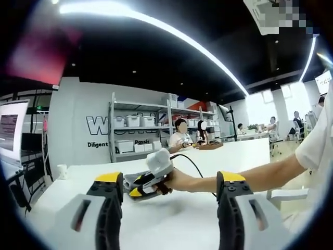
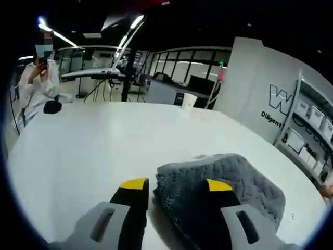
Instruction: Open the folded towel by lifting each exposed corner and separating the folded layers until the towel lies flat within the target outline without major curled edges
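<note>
Jaws of the left gripper [image 1: 171, 194] stand wide apart in the left gripper view, yellow-tipped, with nothing between them, above a white table [image 1: 171, 219]. Just past them the right gripper [image 1: 139, 186] lies low over the table, held by a person's hand [image 1: 179, 180] with a bare forearm reaching in from the right; a black cable trails from it. In the right gripper view its jaws are parted, one tip beside the near edge of the folded grey towel [image 2: 229, 182], the other over the towel's top; contact cannot be judged. The towel lies folded on the table's near right part. Farther off, a white cup [image 2: 189, 100] stands near the far edge. Beyond, metal shelves [image 1: 136, 127] with white bins line a grey wall, with people seated nearby.
</note>
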### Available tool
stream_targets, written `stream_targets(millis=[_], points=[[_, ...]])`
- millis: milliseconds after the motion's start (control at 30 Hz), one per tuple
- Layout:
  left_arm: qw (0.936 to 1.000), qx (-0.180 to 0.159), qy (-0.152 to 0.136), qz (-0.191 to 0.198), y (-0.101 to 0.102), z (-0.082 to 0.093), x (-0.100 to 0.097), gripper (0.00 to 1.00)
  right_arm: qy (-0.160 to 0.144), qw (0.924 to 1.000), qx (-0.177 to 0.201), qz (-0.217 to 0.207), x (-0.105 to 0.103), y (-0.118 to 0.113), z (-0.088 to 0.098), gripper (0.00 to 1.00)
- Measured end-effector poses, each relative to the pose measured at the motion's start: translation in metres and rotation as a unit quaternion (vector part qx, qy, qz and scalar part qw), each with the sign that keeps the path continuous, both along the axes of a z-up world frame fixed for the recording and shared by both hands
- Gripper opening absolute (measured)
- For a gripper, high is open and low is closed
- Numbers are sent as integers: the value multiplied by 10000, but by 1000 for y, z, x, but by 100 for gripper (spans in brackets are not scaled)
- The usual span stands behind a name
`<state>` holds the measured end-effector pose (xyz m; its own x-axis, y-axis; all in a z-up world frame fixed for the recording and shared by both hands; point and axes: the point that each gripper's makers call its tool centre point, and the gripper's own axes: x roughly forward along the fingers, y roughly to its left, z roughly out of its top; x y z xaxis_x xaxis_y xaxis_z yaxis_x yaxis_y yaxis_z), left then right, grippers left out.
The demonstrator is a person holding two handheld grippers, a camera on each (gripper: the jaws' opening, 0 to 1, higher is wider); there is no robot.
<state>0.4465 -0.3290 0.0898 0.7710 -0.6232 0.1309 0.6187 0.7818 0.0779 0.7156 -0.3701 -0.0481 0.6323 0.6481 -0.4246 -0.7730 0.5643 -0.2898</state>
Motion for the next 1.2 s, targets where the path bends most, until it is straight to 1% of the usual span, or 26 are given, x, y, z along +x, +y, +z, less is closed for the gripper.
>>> stream_targets(millis=[67, 167, 233, 367, 433, 500, 600, 667, 733, 767, 833, 867, 967, 1033, 1067, 1200], points=[[10000, 0, -3, -4, 0, 0, 0, 73, 11, 10000, -53, 40, 1, 1, -1, 30], [10000, -3, 18, -20, -1, -1, 1, 72, -5, 9998, -169, 60, 1, 0, -4, 30], [10000, 5, 25, -19, -1, -1, 2, 72, -113, 9990, -384, 178, -1, -2, -5, 31], [10000, -6, 30, -28, -1, -1, 2, 72, -187, 9978, -595, 242, -6, -4, -9, 37], [10000, 4, 43, -46, -2, -2, 2, 72, -244, 9960, -801, 301, -5, -6, -12, 37], [10000, 24, 72, -61, -3, -3, 2, 71, -423, 9918, -1147, 379, -3, -7, -14, 36], [9999, 28, 66, -78, -3, -3, 1, 71, -437, 9904, -1251, 388, -2, -4, -16, 36], [9999, 37, 69, -84, -4, -3, 1, 71, -507, 9868, -1483, 398, 0, -6, -18, 33], [9999, 45, 59, -86, -4, -3, 0, 71, -482, 9871, -1481, 380, 0, -7, -17, 31], [9999, 43, 57, -88, -4, -3, 0, 70, -380, 9888, -1398, 351, -1, -7, -16, 29], [9999, 37, 50, -86, -3, -2, 0, 70, -307, 9912, -1258, 266, -1, -9, -13, 28], [10000, 30, 45, -77, -2, -2, 0, 70, -310, 9917, -1219, 280, -2, -10, -11, 27], [10000, 26, 50, -67, -1, -2, 0, 70, -379, 9909, -1257, 293, -2, -11, -11, 24], [10000, 28, 55, -68, -1, -2, 0, 70, -280, 9937, -1058, 255, -2, -11, -11, 24], [10000, 30, 56, -66, -1, -1, 0, 70, -159, 9958, -880, 198, -3, -10, -11, 24], [10000, 31, 53, -75, -1, -1, -1, 69, -30, 9984, -535, 165, -1, -13, -7, 24]])
